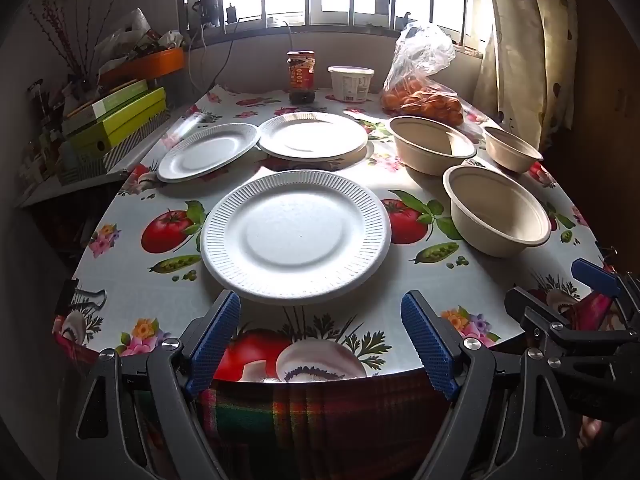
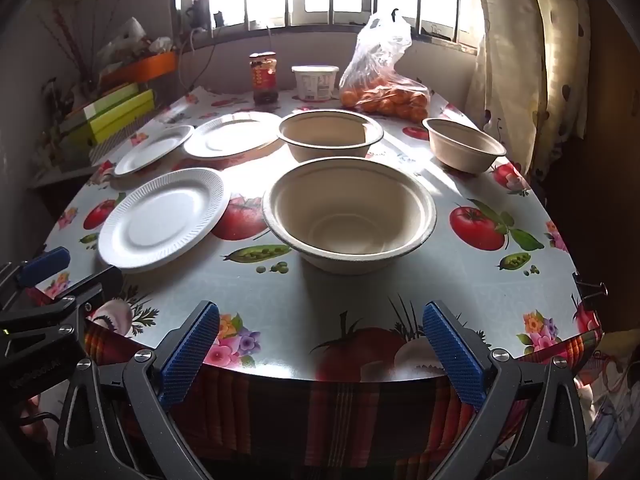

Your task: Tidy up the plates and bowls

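Note:
Three white ribbed plates lie on the patterned tablecloth: a near plate (image 1: 296, 236) (image 2: 164, 220), a far left plate (image 1: 208, 152) (image 2: 154, 150) and a far middle plate (image 1: 314, 134) (image 2: 234, 134). Three beige bowls stand to their right: a near bowl (image 1: 500, 210) (image 2: 350, 212), a large far bowl (image 1: 432, 144) (image 2: 330, 134) and a small far right bowl (image 1: 512, 148) (image 2: 464, 144). My left gripper (image 1: 320, 312) is open just short of the near plate. My right gripper (image 2: 320, 322) is open at the table's front edge, short of the near bowl. Both hold nothing.
At the back stand a red-labelled jar (image 1: 301, 76), a white tub (image 1: 351, 82) and a bag of oranges (image 1: 422, 96). Green boxes (image 1: 116, 120) are stacked on a shelf at the left. A curtain (image 1: 524, 48) hangs at the right. A binder clip (image 2: 590, 290) grips the cloth's edge.

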The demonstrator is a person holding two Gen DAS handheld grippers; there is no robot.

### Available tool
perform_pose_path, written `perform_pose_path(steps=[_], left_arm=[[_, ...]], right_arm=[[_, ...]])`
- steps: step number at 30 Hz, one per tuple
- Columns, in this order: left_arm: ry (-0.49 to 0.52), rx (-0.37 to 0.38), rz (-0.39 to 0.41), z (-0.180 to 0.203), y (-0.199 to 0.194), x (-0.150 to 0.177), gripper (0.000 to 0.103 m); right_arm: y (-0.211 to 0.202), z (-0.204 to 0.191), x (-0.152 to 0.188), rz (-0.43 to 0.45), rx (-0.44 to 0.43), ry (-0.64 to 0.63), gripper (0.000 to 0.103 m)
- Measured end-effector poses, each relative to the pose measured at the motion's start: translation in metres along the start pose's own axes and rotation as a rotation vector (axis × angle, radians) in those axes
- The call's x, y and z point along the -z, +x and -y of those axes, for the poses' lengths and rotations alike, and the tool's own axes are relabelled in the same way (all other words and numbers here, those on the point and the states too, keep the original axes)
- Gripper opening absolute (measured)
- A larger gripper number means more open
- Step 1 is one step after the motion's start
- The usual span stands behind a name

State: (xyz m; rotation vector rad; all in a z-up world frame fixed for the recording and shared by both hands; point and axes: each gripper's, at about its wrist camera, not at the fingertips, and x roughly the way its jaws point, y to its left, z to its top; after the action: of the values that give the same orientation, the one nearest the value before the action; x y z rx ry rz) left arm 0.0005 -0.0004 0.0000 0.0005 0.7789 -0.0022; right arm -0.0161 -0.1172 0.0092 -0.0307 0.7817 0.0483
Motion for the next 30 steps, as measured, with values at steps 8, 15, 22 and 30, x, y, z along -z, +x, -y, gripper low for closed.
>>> perform_pose_path(steps=[8,15,22,30], left_arm=[[0.016,0.005,0.012,0.004,0.002,0.002,0.083],[-0.050,0.015,-0.002,-0.006,-0.004,0.000,0.083],[-0.074,0.004,-0.024,-0.010,-0.001,0.002,0.083],[-0.060,-0.003,-0.003,-0.008,-0.005,0.001,0.083]], right_arm=[[-0.001,0.001,-0.003,0.001,-0.003,0.003,0.103],[-0.004,0.001,-0.003,0.004,-0.003,-0.002,0.103],[-0.001,-0.005,-0.004,-0.003,-0.007,-0.012,0.103],[0.000,-0.007,-0.004,-0.001,-0.002,-0.023,0.103]])
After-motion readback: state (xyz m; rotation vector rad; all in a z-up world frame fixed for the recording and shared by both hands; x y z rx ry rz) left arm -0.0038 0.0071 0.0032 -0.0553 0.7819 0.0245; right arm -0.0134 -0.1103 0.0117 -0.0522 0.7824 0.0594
